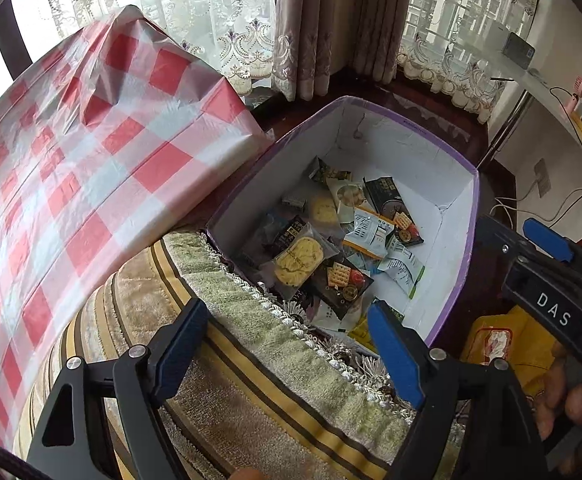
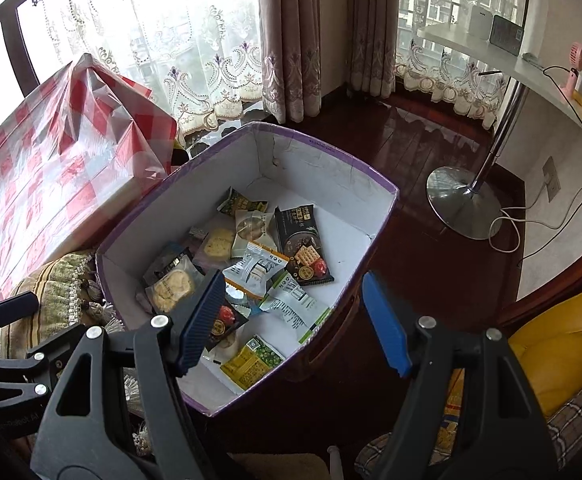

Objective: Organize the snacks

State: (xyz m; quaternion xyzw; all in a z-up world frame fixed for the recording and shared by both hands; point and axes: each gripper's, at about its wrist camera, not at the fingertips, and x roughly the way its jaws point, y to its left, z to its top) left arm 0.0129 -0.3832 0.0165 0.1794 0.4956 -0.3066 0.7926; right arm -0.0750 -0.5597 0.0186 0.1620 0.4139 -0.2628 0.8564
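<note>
Two handheld grippers hover over a purple-rimmed box (image 2: 331, 152) of snack packets (image 2: 251, 272) (biscuits, crackers); left gripper (image 1: 291, 344) and right gripper (image 2: 295, 316) fingers both spread, holding nothing.

Both the left tool (image 1: 289, 344) and right tool (image 2: 295, 320) point downward, gaping and empty.

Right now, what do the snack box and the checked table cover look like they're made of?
Box: likely cardboard with a matte white lining, creased and cracked at the corners, purple outside. Table cover: thin glossy plastic sheet, probably; it crinkles, shines and looks slightly see-through.
</note>
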